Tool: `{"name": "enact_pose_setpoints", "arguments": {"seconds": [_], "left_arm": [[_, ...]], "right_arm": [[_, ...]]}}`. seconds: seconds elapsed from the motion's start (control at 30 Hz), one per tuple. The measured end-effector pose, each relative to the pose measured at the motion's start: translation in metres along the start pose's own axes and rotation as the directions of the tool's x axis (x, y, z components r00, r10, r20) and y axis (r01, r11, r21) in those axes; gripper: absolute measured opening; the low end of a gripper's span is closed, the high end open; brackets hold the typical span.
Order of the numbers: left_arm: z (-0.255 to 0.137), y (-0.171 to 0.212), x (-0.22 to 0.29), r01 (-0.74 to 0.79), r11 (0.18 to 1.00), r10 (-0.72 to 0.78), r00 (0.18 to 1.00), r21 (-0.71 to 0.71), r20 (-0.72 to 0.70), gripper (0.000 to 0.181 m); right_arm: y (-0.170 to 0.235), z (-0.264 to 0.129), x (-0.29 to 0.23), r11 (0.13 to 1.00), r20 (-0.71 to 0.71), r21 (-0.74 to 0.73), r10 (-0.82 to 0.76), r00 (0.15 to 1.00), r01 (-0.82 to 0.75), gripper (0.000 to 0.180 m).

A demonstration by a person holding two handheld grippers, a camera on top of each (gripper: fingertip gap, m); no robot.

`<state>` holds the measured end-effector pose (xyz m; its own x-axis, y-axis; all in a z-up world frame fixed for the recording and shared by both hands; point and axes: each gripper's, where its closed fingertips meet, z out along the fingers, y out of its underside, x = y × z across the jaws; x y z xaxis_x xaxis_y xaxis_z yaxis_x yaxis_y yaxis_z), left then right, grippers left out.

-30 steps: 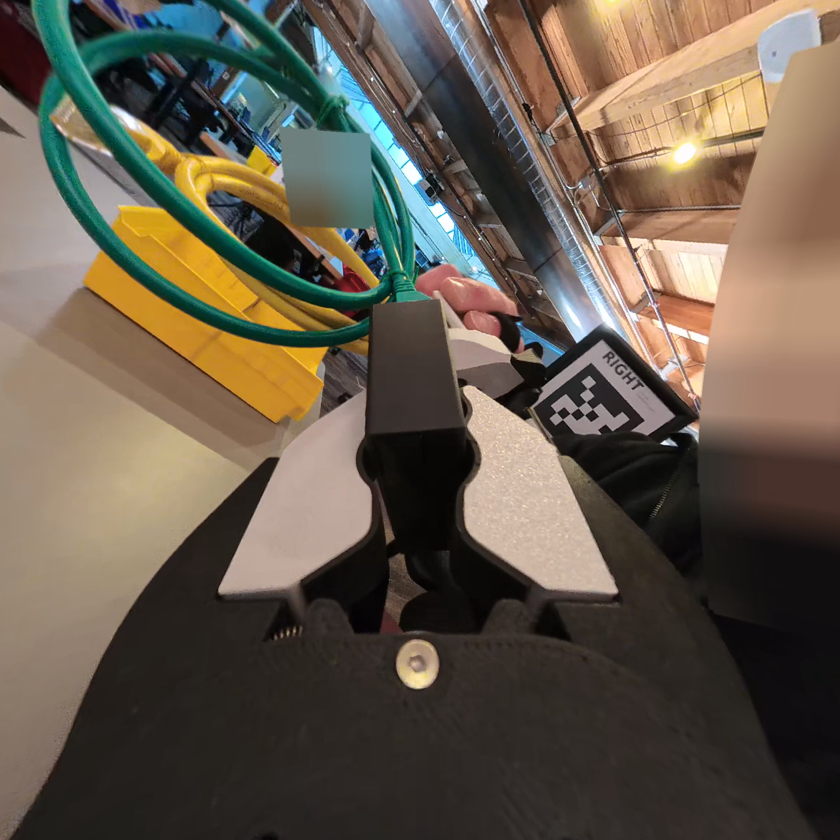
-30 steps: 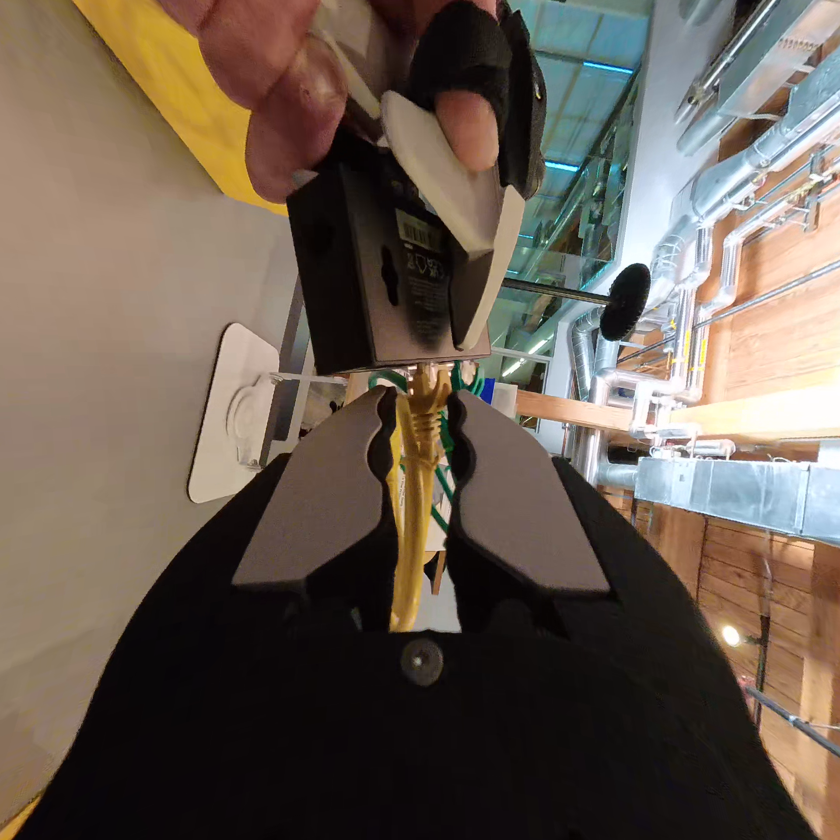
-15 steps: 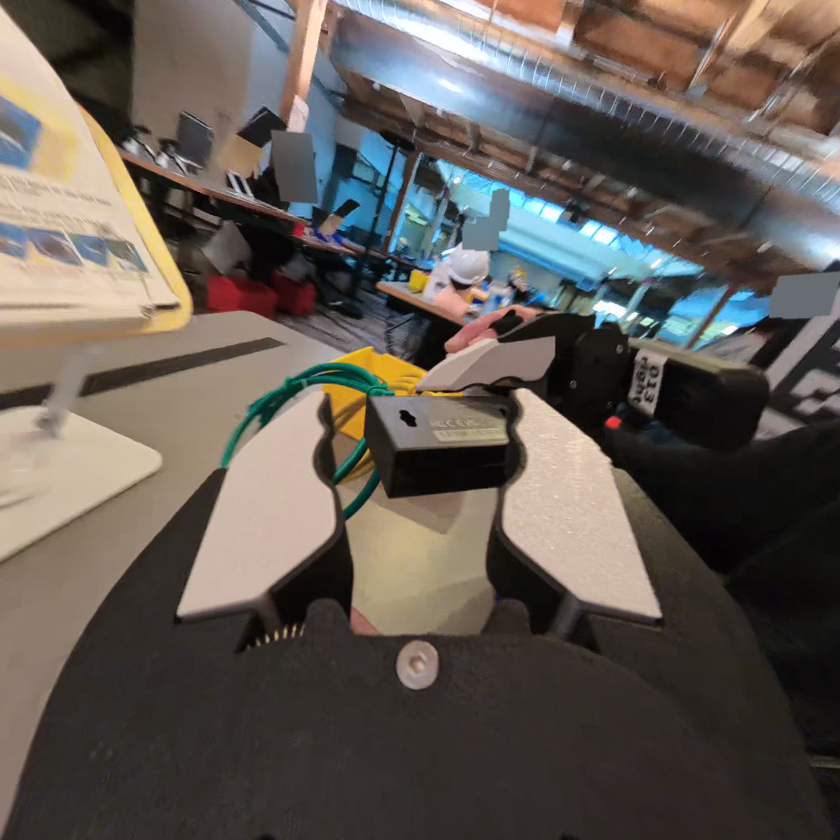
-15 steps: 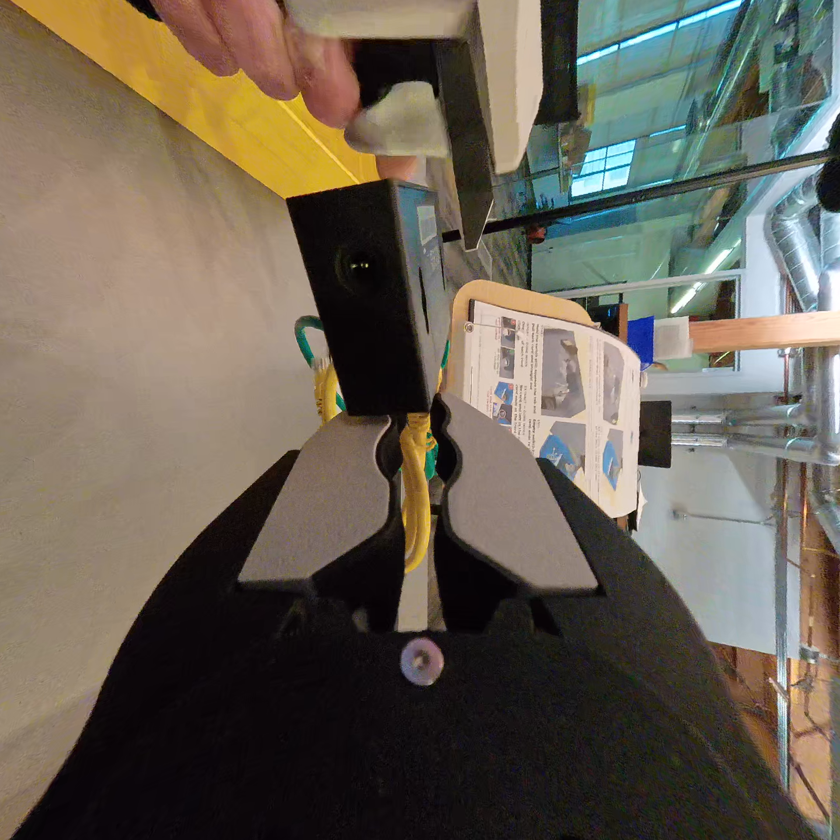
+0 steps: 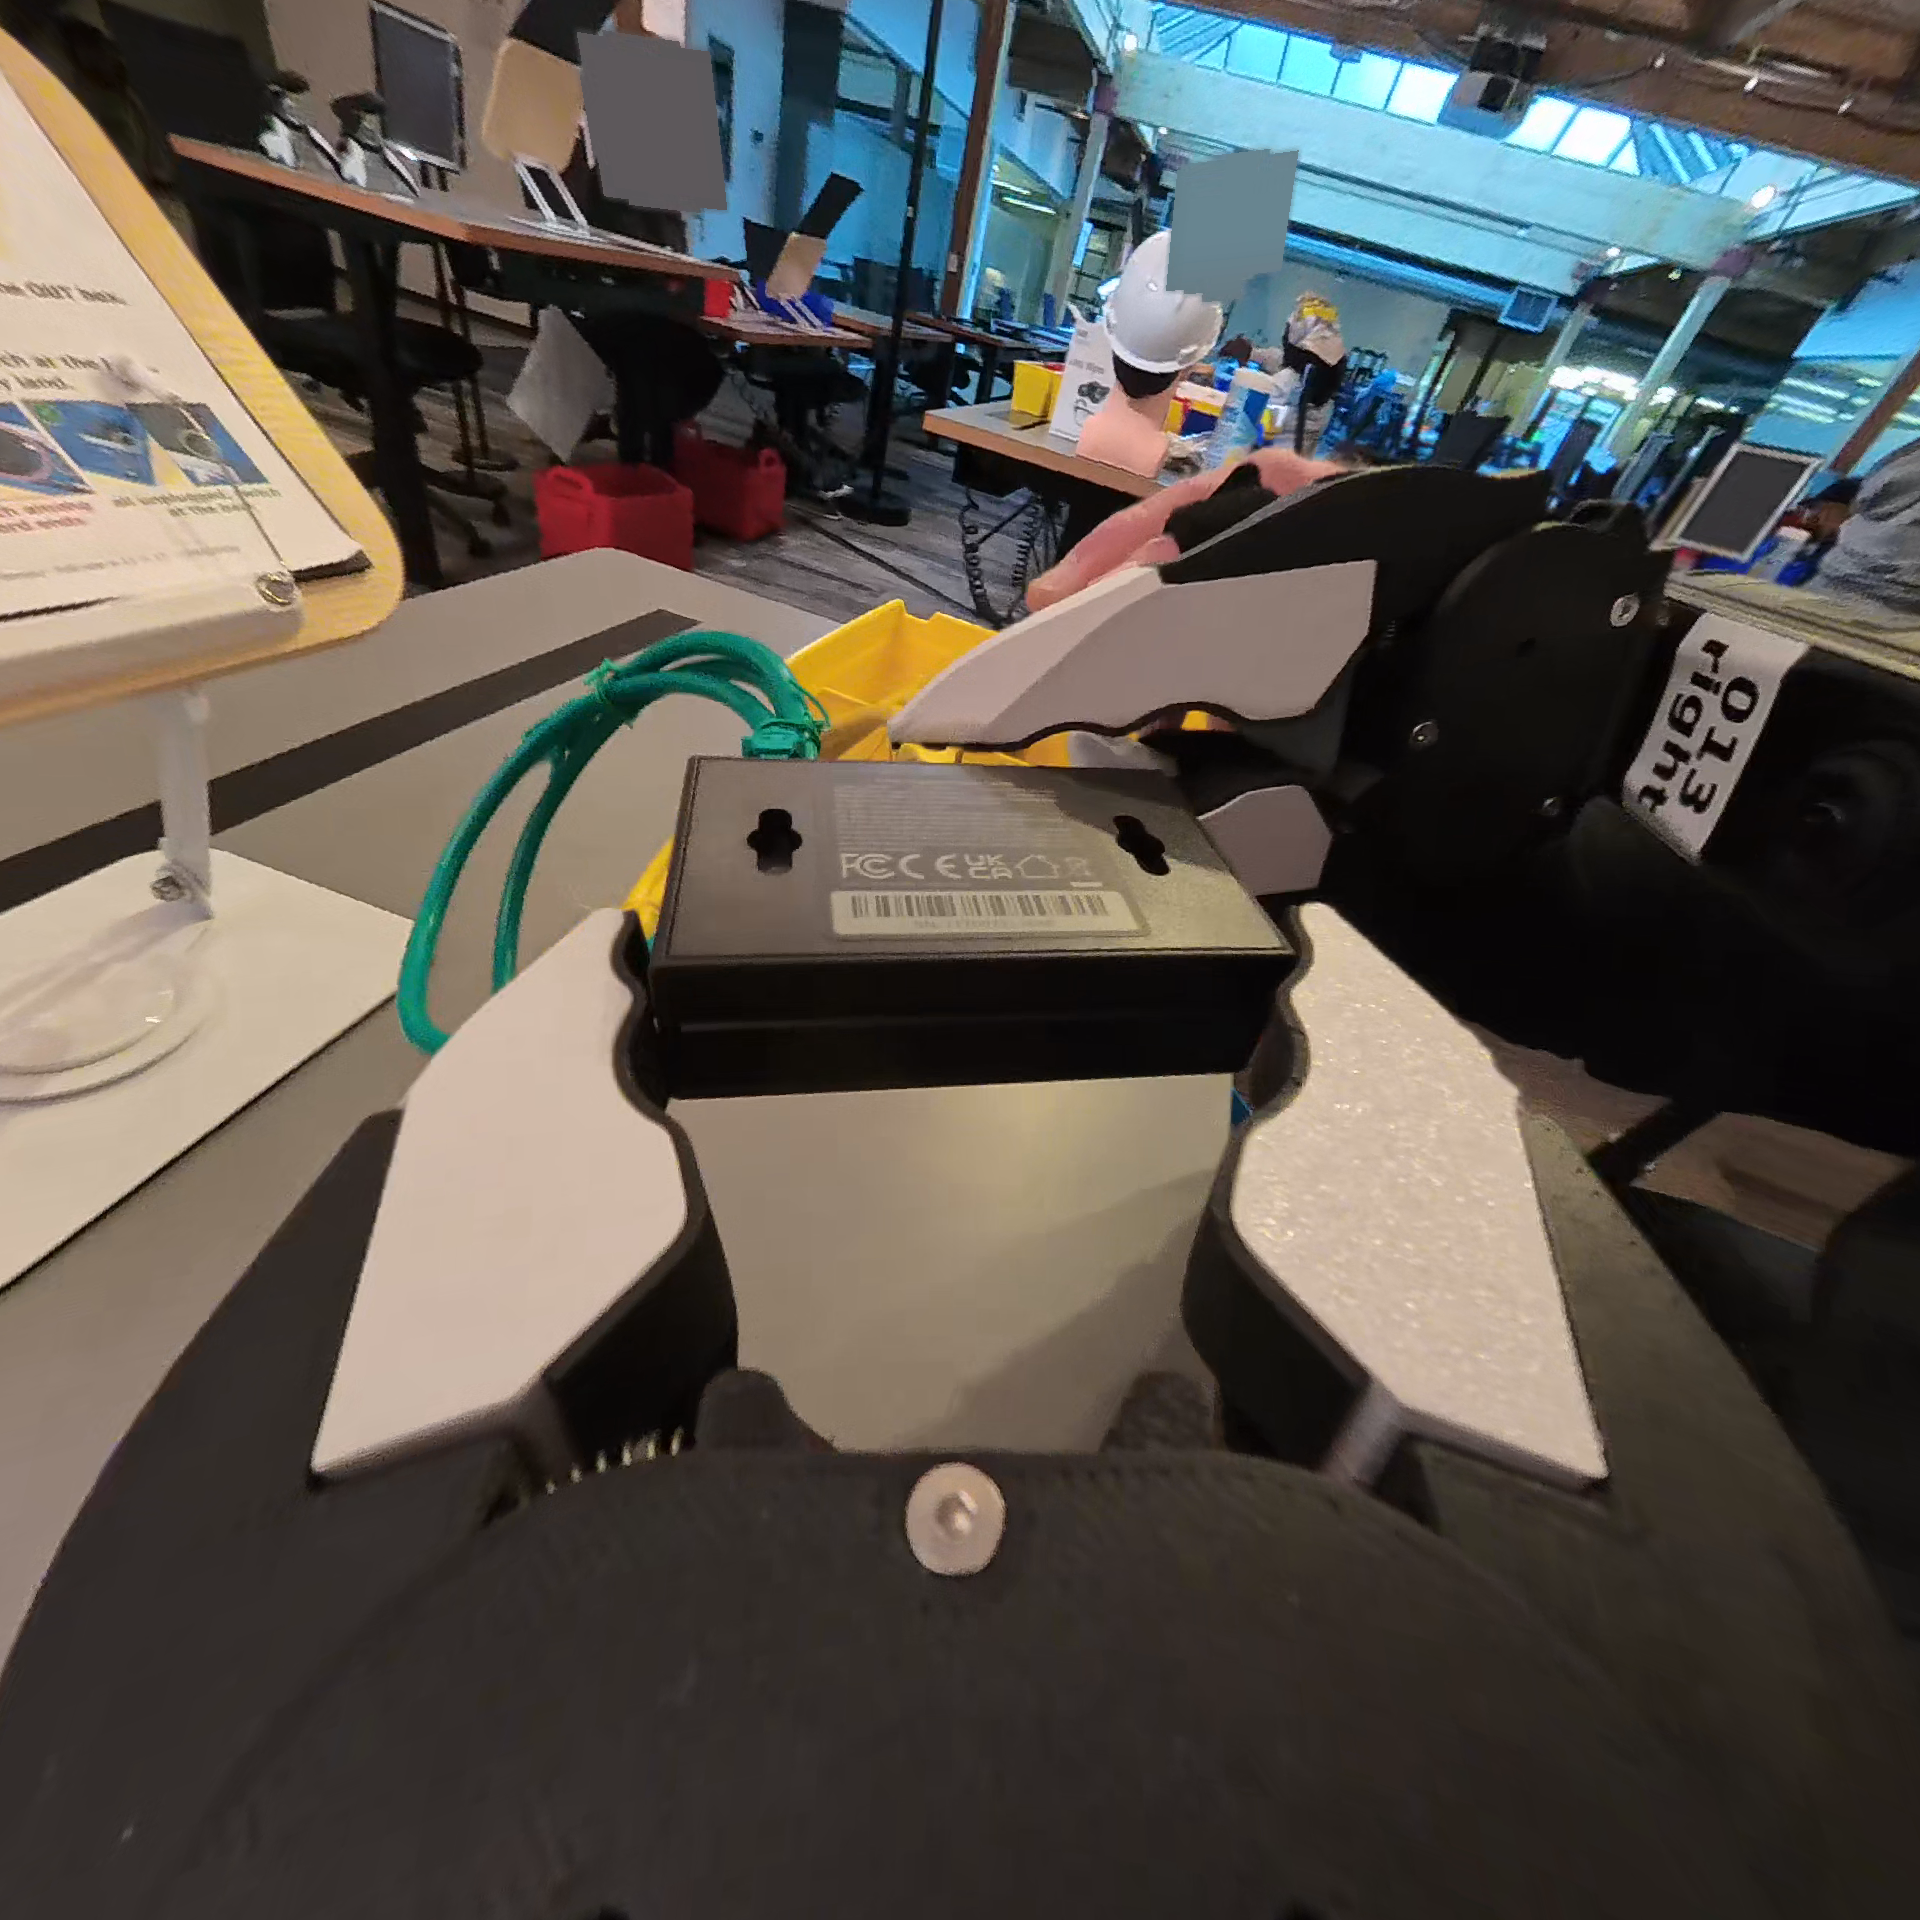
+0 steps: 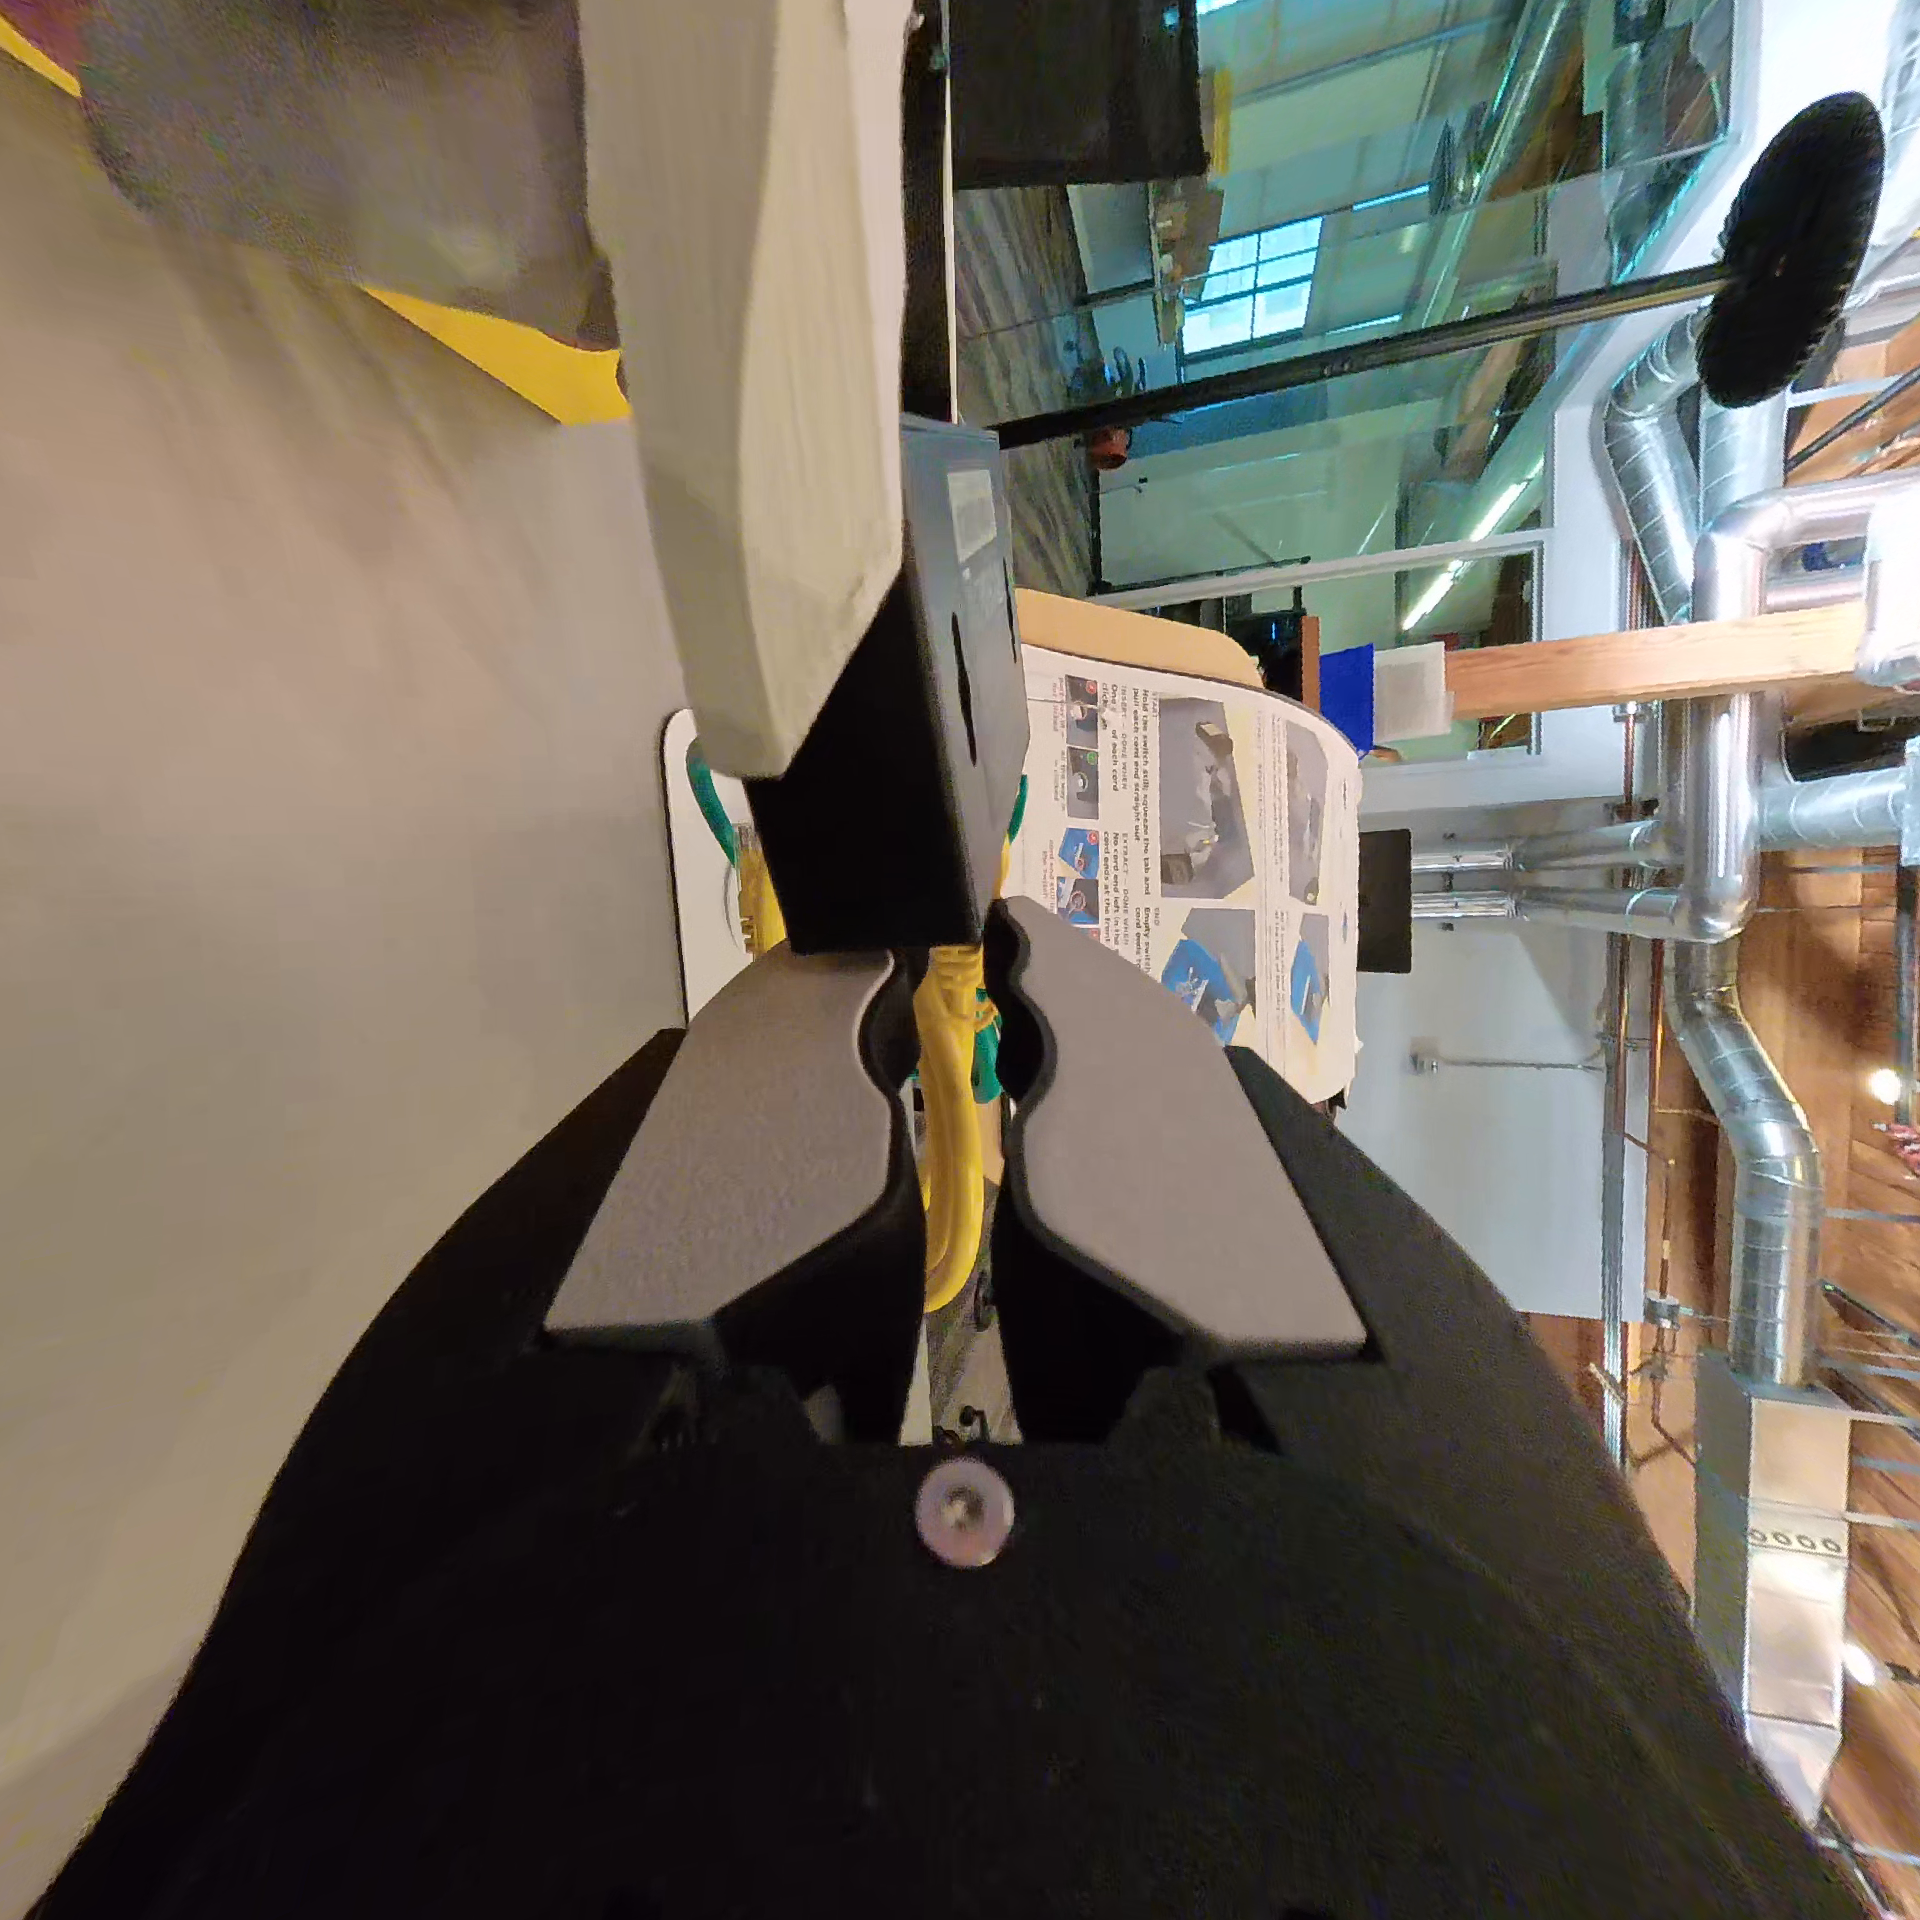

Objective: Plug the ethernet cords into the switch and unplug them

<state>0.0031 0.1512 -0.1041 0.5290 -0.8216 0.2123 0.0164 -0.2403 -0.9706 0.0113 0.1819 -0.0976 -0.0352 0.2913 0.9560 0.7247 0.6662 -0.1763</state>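
Observation:
My left gripper (image 5: 956,966) is shut on the black switch (image 5: 956,894), one fingertip on each short end, label side up above the table. A green cord (image 5: 468,883) loops off to the left, and its plug (image 5: 779,740) sits in the switch's far face. My right gripper (image 5: 1122,727) reaches in from the right at that far face. In the right wrist view, my right gripper (image 6: 945,956) is shut on the yellow cord (image 6: 951,1143) just behind its plug, at the switch (image 6: 883,831). The port itself is hidden. A white finger (image 6: 769,416) of the left gripper presses on the switch's end.
A yellow bin (image 5: 894,665) stands just behind the switch on the grey table (image 5: 956,1247). An instruction sign (image 5: 125,416) on a clear stand with a white base (image 5: 156,987) stands to the left. It also shows in the right wrist view (image 6: 1174,831). My right fingertips sit around 4 cm from my left ones.
The left gripper has swung from pointing up at the ceiling to level. Its jaws went from a narrow hold to a wide hold across the switch's ends. The right gripper stays shut on the yellow cord.

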Motion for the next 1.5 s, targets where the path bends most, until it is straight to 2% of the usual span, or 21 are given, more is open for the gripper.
{"name": "enact_pose_setpoints", "arguments": {"seconds": [0.13, 0.2, 0.3, 0.4, 0.47, 0.67, 0.77, 1.17, 1.33, 1.5], "left_arm": [[-0.003, -0.006, 0.001, 0.000, 1.000, 0.001, 1.000, 0.025, -0.031, 0.109], [-0.008, -0.010, -0.005, -0.028, 0.999, 0.028, 1.000, 0.041, -0.003, 0.102], [-0.004, -0.006, -0.004, 0.006, 1.000, -0.006, 1.000, 0.022, -0.019, 0.126], [-0.004, 0.002, -0.013, 0.003, 1.000, -0.003, 1.000, -0.011, 0.015, 0.114], [-0.005, 0.000, -0.012, 0.057, 0.998, -0.057, 0.998, 0.008, -0.020, 0.113], [-0.005, 0.000, -0.013, 0.075, 0.997, -0.074, 0.997, 0.030, -0.027, 0.112], [-0.006, -0.002, -0.013, 0.104, 0.994, -0.102, 0.994, 0.034, -0.036, 0.111], [-0.003, 0.005, -0.012, 0.128, 0.992, -0.128, 0.991, 0.000, -0.039, 0.111], [-0.001, 0.005, -0.013, 0.152, 0.988, -0.151, 0.988, 0.011, -0.044, 0.111], [-0.002, 0.005, -0.015, 0.195, 0.981, -0.194, 0.980, 0.023, -0.039, 0.110]], "right_arm": [[-0.003, -0.002, 0.002, 1.000, -0.016, -0.006, 0.016, 1.000, -0.016, 0.009], [-0.001, 0.000, 0.002, 0.999, -0.010, -0.041, 0.016, 1.000, -0.017, 0.009], [-0.006, 0.000, 0.001, 0.998, -0.007, -0.061, -0.024, 1.000, 0.023, 0.009], [-0.014, -0.002, 0.000, 0.999, -0.013, -0.037, -0.031, 0.999, 0.030, 0.009], [-0.016, -0.004, 0.000, 1.000, -0.015, -0.015, -0.015, 1.000, 0.015, 0.009], [-0.016, -0.001, -0.007, 0.998, -0.009, 0.050, -0.026, 1.000, 0.027, 0.011], [-0.019, -0.001, -0.010, 0.995, 0.008, 0.083, -0.048, 0.999, 0.047, 0.019], [-0.023, -0.002, -0.029, 0.988, 0.154, 0.105, -0.128, 0.980, 0.112, 0.012], [-0.021, -0.002, -0.029, 0.993, 0.202, 0.080, -0.103, 0.974, 0.088, 0.011], [-0.020, 0.000, -0.023, 0.996, 0.210, 0.087, -0.019, 0.977, 0.000, 0.012]]}}
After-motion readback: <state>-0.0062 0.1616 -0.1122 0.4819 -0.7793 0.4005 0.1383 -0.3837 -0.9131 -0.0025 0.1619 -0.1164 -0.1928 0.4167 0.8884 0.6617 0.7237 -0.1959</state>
